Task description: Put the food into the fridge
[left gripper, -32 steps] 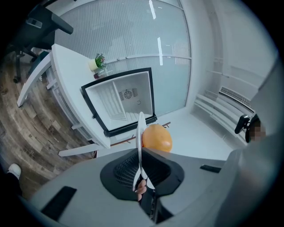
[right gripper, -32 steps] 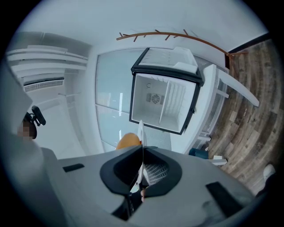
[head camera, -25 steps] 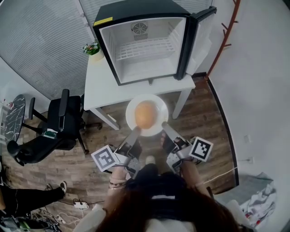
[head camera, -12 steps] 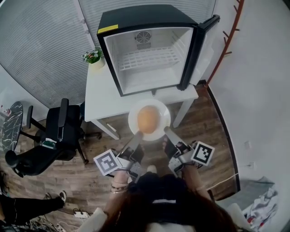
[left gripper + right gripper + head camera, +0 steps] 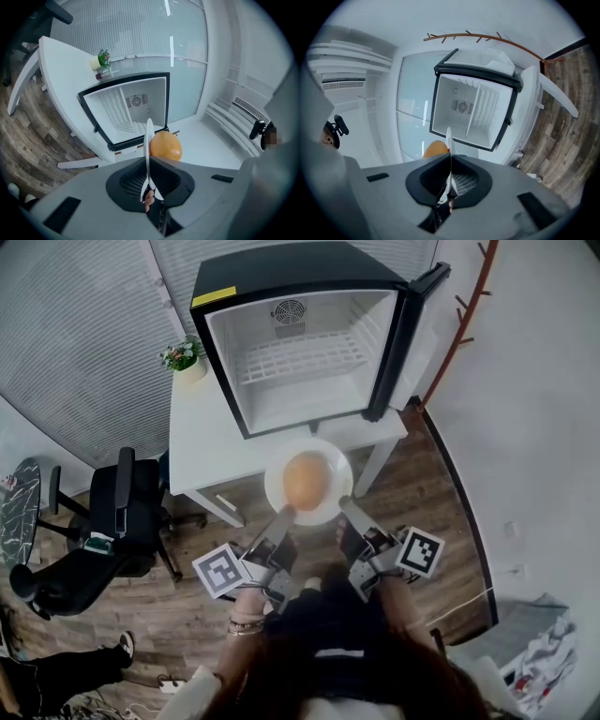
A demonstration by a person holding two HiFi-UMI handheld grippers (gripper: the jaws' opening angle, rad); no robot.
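Wood-plank floor [image 5: 427,484] lies open to the right of the white worktop [image 5: 202,432]. To its left, one black office chair [image 5: 108,521] stands near the worktop's left leg. The worktop is a flat, smooth slab on slanted white legs. Its front edge has a bare strip ahead of the fridge.

One fridge [image 5: 281,273] stands on the worktop, a black box with a white inner lining. Its door [image 5: 408,324] is swung wide to the right, so the square mouth faces the person. One white wire shelf [image 5: 300,352] crosses the cavity, and a round fan grille sits in the back wall.

One round white plate [image 5: 277,465], smooth and glossy, is held in the air at the worktop's front edge, just below the fridge mouth. It is carried level between two grippers.

The left gripper [image 5: 284,514] pinches the plate's near-left rim. The right gripper [image 5: 344,504] pinches the near-right rim. In each gripper view the plate shows edge-on as a thin white line clamped between dark ribbed pads. Each gripper carries one cube with square markers.

One piece of food [image 5: 305,479] lies at the plate's middle. It is a smooth, orange-coloured, rounded lump, well apart from both grippers' tips.

One small potted plant [image 5: 184,356] stands at the worktop's far-left corner, beside the fridge.
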